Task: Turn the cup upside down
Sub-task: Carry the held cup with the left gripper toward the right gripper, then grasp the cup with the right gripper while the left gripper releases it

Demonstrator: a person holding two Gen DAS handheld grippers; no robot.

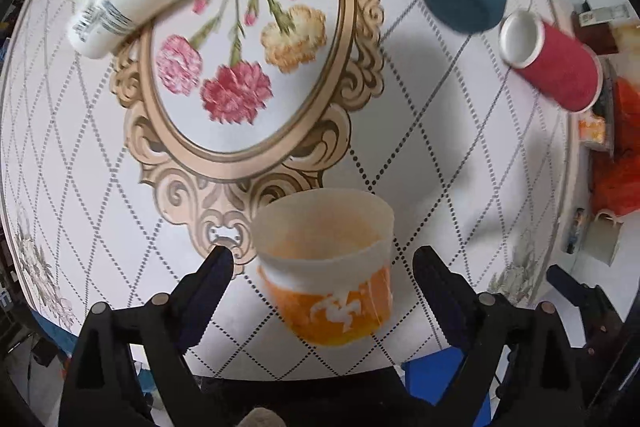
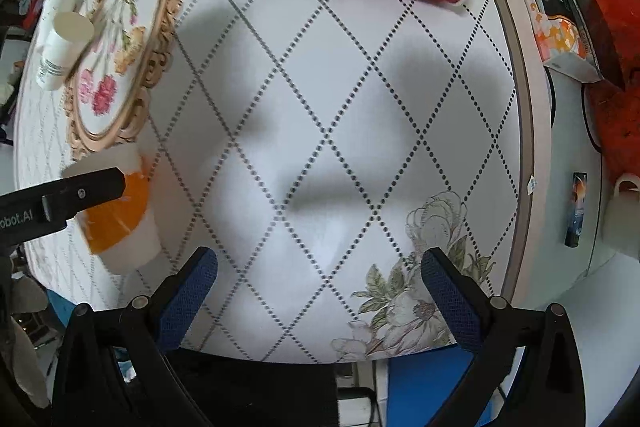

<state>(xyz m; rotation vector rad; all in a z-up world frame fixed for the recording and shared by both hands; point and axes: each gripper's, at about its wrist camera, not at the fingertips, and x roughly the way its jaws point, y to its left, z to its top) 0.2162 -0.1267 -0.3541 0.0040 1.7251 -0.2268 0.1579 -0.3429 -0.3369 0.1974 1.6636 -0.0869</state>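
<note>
left tool gaping, gripping nothing | orange cup standing mouth-up on desk between its fingers, 12 o'clock, nearer arm | right tool released, cup lying at its 9 o'clock

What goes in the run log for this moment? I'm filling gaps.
left gripper: open, straddling orange cup | right gripper: open, empty | cup: mouth up, not flipped

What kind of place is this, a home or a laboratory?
Probably a home, perhaps a dining corner. A round table carries a flowered cloth with paper cups on it, such as the orange cup. Beside the table stand a tissue box and a white mug.
</note>
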